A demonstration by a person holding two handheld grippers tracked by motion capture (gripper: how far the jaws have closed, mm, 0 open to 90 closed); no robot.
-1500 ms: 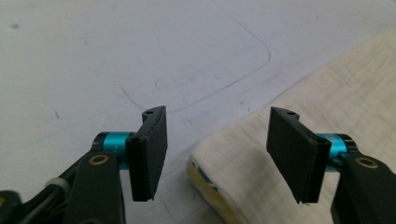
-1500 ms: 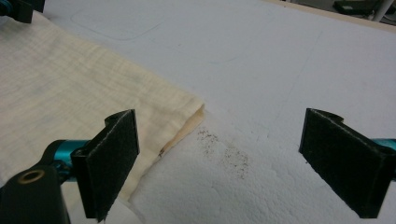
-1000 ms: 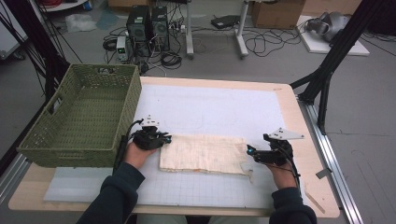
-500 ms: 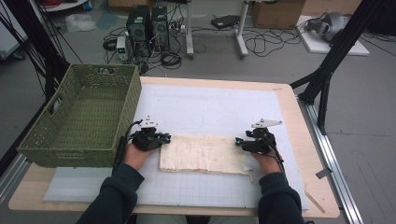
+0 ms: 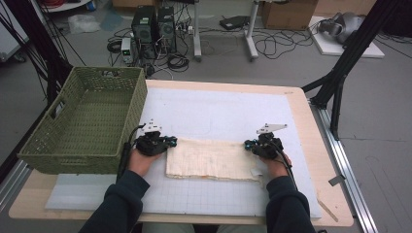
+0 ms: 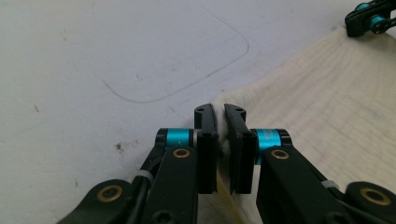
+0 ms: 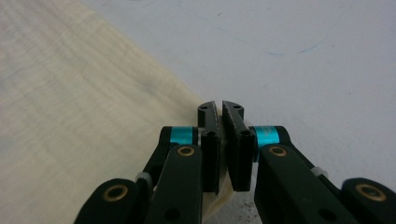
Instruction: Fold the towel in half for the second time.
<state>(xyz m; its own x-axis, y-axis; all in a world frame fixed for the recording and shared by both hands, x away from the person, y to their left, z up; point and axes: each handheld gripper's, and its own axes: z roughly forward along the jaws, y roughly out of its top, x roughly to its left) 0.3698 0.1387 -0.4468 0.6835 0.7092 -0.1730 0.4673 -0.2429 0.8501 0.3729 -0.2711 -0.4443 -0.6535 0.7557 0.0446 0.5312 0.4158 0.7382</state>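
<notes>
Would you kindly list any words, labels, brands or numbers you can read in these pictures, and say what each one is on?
There is no readable text.
The cloth, white mat and green basket carry no print.
The computer towers and cardboard box on the floor are too small and blurred to show any label.

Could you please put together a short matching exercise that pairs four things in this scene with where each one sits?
Things:
1. green woven plastic basket
2. cream folded cloth
3. left gripper
4. right gripper

Places:
A. shut on the cloth's right end
B. flat on the white mat, between the two grippers
C. at the table's left edge
D. shut on the cloth's left end

Pairs: 1-C, 2-B, 3-D, 4-A
</notes>
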